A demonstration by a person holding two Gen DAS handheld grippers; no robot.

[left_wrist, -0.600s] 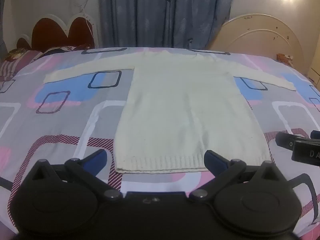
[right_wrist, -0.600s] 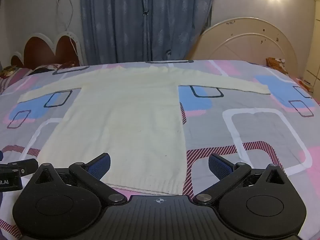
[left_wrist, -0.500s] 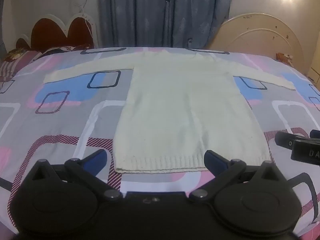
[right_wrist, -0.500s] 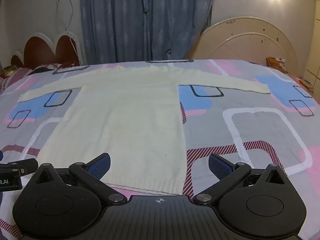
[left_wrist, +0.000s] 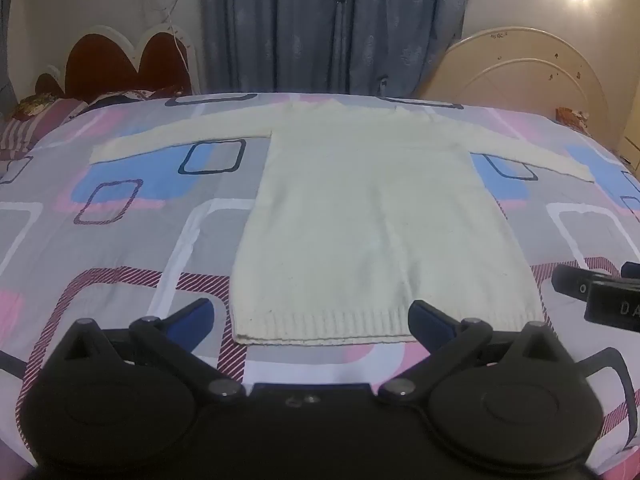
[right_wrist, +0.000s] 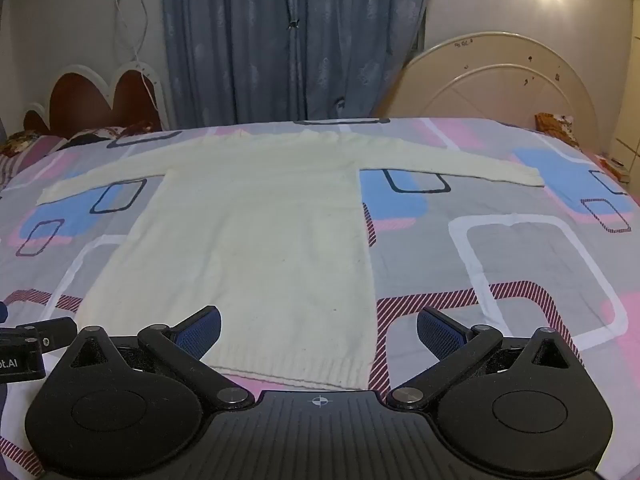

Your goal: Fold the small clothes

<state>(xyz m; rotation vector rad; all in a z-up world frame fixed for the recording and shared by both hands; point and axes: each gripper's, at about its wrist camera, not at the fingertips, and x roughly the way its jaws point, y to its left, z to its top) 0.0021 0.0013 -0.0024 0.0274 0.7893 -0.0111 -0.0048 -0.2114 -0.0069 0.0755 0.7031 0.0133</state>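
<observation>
Lying flat on the patterned bedspread [left_wrist: 120, 240], the cream sweater [left_wrist: 372, 216] has both sleeves spread wide and its ribbed hem nearest us. We hold our left gripper [left_wrist: 310, 318] with jaws wide apart, straddling the hem's left part, gripping nothing. Our right gripper [right_wrist: 318, 328] is equally spread at the hem's right corner. Blue curtains [right_wrist: 296, 40] hang beyond the bed.

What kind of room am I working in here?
Most likely a bedroom: the cream sweater lies on a bed with a patterned bedsheet, a headboard at one side, and blue curtains behind.
</observation>
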